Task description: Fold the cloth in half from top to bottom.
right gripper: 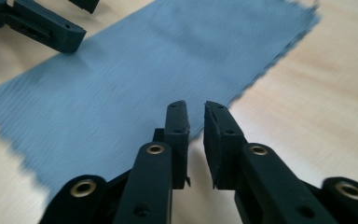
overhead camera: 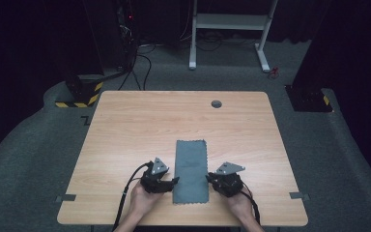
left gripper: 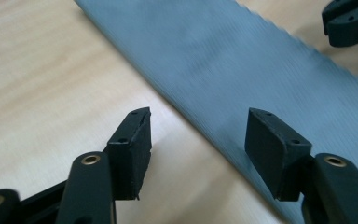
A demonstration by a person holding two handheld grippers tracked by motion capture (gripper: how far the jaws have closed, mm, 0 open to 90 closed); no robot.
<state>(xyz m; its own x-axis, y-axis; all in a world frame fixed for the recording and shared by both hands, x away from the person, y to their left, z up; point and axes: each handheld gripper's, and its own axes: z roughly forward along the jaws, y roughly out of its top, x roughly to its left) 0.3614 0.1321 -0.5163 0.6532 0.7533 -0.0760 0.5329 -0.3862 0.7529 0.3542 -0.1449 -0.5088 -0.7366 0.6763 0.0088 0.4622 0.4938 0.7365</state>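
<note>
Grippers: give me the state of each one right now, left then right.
Left gripper: open, jaws wide apart over the edge of the grey cloth, holding nothing.
Right gripper: nearly closed, a narrow gap between the jaws, nothing held.

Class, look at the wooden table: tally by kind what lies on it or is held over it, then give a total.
Grey cloth: 1
Hand-held grippers: 2, the left gripper and the right gripper
Total: 3
</note>
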